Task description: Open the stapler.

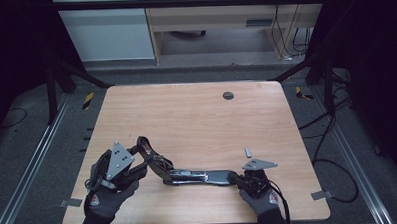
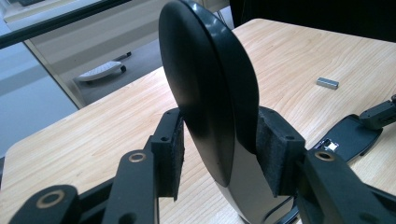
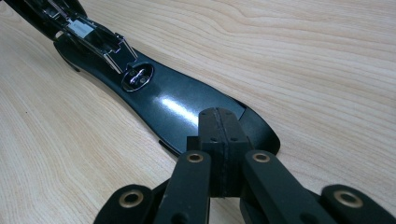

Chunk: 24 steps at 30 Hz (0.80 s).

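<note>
Jaws of the left gripper [image 2: 219, 163] clamped the stapler's raised top [image 2: 210, 88], while the right gripper [image 3: 219, 140] pinched its base [image 3: 173, 105] against the tabletop [image 3: 303, 60].

No text, label, brand, number or sign can be read in any of the views. The gloves [image 1: 100, 199] carry small red-and-white patches near the cuffs, but whatever is printed on them is too small and blurred to make out. The black stapler [image 1: 188, 173] shows no legible marking either.
</note>
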Each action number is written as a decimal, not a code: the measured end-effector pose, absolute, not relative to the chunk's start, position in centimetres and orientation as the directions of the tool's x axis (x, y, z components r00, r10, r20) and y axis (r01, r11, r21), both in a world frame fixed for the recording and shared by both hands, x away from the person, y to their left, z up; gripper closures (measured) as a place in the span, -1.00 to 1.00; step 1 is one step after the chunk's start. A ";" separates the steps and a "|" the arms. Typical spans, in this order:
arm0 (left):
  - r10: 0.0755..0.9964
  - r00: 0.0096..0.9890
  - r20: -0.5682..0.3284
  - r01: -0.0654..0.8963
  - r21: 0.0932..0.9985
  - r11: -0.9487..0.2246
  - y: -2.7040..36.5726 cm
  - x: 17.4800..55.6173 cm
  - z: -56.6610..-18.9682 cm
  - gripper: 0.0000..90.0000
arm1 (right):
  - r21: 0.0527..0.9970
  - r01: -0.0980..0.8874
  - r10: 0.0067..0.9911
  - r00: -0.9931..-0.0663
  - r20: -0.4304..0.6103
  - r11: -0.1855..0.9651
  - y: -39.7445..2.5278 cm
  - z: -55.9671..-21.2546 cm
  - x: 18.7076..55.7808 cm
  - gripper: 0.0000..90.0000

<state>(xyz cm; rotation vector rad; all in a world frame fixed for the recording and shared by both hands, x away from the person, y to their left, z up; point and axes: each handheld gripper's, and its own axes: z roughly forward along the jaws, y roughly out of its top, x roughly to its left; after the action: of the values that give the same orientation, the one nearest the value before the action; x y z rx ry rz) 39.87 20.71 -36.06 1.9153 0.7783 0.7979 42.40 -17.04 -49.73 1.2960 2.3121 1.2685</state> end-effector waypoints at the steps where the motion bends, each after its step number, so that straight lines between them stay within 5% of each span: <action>1: 0.776 0.594 0.215 0.199 0.894 -0.400 20.8 39.9 -36.1 0.21 | 0.761 0.600 0.774 -0.595 0.218 0.246 -17.0 -49.7 42.4 1.00; 24: 0.829 0.553 0.079 0.271 0.925 -0.268 24.2 39.8 -37.5 0.19 | 0.765 0.594 0.772 -0.599 0.212 0.251 -17.1 -49.7 42.4 1.00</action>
<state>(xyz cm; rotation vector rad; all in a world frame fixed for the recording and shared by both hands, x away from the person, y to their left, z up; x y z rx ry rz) 39.79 24.20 -37.52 1.8090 0.9067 0.7143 42.43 -17.06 -49.75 1.2843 2.3128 1.2690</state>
